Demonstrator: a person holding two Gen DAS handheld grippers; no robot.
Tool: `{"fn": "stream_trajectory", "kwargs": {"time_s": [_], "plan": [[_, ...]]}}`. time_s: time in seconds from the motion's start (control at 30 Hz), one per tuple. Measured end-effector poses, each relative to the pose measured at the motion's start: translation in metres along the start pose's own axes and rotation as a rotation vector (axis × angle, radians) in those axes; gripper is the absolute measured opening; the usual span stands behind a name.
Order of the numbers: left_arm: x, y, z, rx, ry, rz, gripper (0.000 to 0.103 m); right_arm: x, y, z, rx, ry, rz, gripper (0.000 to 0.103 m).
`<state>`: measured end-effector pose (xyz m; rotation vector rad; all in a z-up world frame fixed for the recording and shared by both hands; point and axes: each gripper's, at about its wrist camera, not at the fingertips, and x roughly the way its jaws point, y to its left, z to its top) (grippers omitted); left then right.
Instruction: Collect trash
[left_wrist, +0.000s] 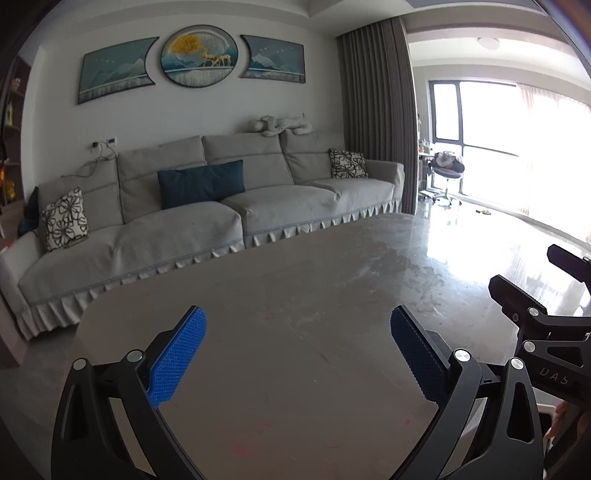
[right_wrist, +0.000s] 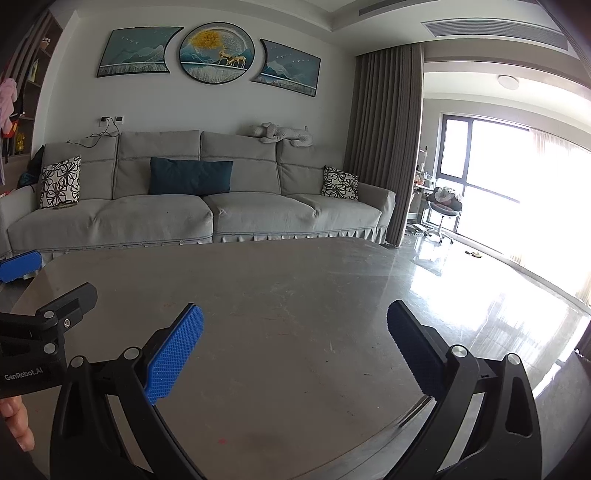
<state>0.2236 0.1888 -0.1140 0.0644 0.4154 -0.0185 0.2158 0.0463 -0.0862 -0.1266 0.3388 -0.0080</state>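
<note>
My left gripper (left_wrist: 297, 325) is open and empty, held over the near part of a grey stone-look table (left_wrist: 295, 280). My right gripper (right_wrist: 295, 321) is open and empty too, over the same table (right_wrist: 295, 280). The right gripper also shows at the right edge of the left wrist view (left_wrist: 532, 280), and the left gripper at the left edge of the right wrist view (right_wrist: 48, 280). No piece of trash shows on the table in either view; only faint pink smudges (left_wrist: 258, 424) mark its surface.
A long grey sofa (left_wrist: 184, 221) with a teal cushion (left_wrist: 201, 182) and patterned cushions stands behind the table. A grey curtain (left_wrist: 376, 118) hangs at the right. A shiny floor (left_wrist: 498, 236) runs to bright windows, with a stool (left_wrist: 447, 170) there.
</note>
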Motion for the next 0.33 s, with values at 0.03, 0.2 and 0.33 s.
{"fn": "stream_trajectory", "kwargs": {"time_s": [0.03,0.2,0.33], "plan": [[0.0012,0.0009,0.0019,-0.001,0.000,-0.004,0.098,-0.0002,0.0001,0.0003,0.002,0.001,0.001,0.099],[0.0069,0.0061,0.0025,-0.030,0.030,-0.024,0.098,-0.0024,-0.0019,-0.0018,0.003,0.000,0.001,0.099],[0.0055,0.0052,-0.0003,-0.019,0.026,-0.038,0.098,-0.0032,-0.0012,-0.0023,0.001,-0.002,-0.002,0.099]]}}
